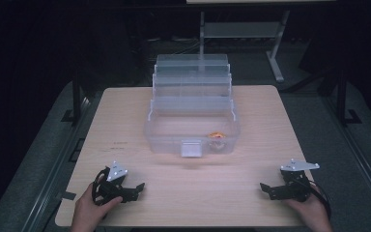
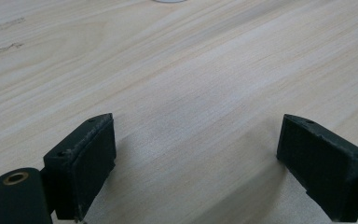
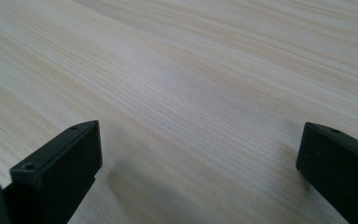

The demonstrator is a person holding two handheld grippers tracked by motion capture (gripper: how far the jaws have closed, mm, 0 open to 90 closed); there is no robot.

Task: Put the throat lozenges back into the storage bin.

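Note:
A clear plastic tiered box stands open in the middle of the wooden table, with a small orange thing in its lowest bin near the front right. My left gripper rests at the table's front left, held by a hand, jaws wide apart and empty. My right gripper sits at the front right, also open and empty. In the left gripper view, the gripper has bare wood between its jaws; in the right gripper view, the gripper shows the same.
A white latch tab juts from the box's front wall. Behind the table stands a metal desk frame on dark floor. Bare wood lies between the two grippers along the front edge.

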